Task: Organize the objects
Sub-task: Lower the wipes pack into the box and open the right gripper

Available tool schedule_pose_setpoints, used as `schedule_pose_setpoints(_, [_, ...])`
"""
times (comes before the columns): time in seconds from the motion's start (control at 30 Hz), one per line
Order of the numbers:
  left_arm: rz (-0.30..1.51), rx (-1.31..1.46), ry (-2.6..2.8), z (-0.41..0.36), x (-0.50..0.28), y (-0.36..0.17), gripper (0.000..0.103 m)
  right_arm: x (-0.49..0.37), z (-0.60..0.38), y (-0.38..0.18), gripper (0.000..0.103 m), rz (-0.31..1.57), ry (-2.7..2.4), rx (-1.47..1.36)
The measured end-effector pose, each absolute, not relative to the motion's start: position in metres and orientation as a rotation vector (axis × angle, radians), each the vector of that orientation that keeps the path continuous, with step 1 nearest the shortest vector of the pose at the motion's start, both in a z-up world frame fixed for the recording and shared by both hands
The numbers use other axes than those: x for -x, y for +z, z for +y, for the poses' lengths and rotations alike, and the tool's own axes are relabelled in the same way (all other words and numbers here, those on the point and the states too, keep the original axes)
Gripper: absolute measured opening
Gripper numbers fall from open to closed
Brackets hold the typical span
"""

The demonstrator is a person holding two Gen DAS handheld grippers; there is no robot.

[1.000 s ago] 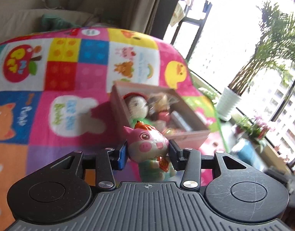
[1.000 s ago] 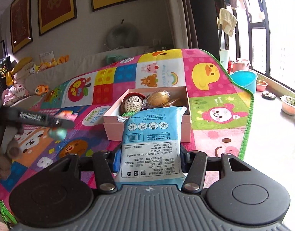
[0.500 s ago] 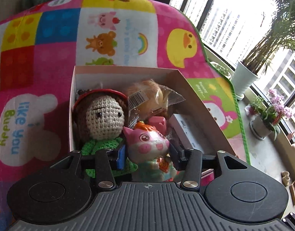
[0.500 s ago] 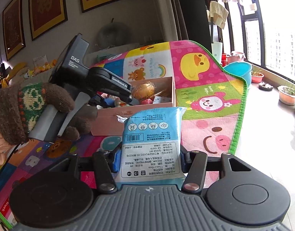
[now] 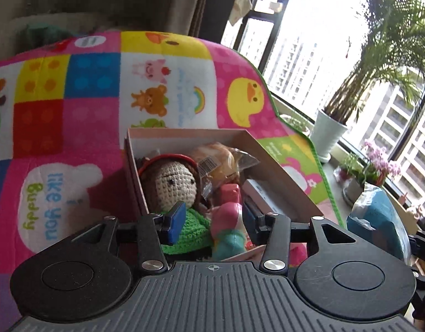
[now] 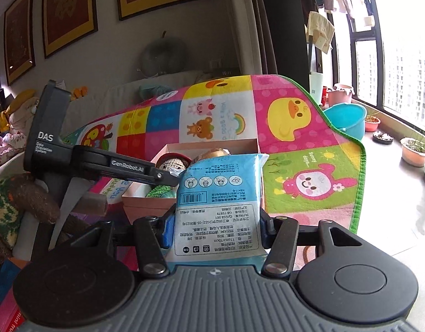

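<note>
Nearest me, the right hand-held gripper [image 6: 216,229] is clamped across the lower half of the blue wipes pack [image 6: 220,188]. I judge the pack light, soft and slick-filmed, so best pinched on its flat sides. Further out, the left hand-held gripper [image 5: 212,218] brackets the pig toy [image 5: 227,221] over the pink box [image 5: 184,132], but I cannot tell whether it truly grips that smooth, rounded body.

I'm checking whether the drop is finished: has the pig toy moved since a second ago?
Yes. The pig toy, earlier clamped short of the pink box, now lies tipped inside it beside the crochet doll, between the left gripper's jaws.
</note>
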State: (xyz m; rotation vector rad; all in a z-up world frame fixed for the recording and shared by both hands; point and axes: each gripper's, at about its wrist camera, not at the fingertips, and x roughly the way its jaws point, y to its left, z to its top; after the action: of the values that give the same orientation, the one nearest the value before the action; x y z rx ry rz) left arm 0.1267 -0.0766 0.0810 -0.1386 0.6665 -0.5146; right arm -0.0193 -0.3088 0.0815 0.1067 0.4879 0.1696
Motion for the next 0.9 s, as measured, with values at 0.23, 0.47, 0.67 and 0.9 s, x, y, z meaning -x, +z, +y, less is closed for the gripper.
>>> schedule_pose_setpoints(0.23, [0.591, 0.331, -0.492, -0.007, -0.093, 0.067, 0.049, -0.047, -0.309, 0.106, 0.054, 0.527, 0.169, -0.173])
schedule_pose_setpoints(0.47, [0.634, 0.453, -0.456, 0.033, -0.083, 0.043, 0.049, -0.163, -0.287, 0.068, 0.052, 0.704, 0.025, -0.195])
schedule_pose_setpoints(0.67, [0.653, 0.495, -0.456, 0.047, -0.085, 0.034, 0.049, -0.169, -0.262, 0.049, 0.055, 0.733, 0.040, -0.153])
schedule_pose_setpoints(0.9, [0.631, 0.489, -0.490, 0.036, -0.089, 0.050, 0.049, -0.126, -0.275, 0.082, 0.080, 0.616, 0.109, -0.062])
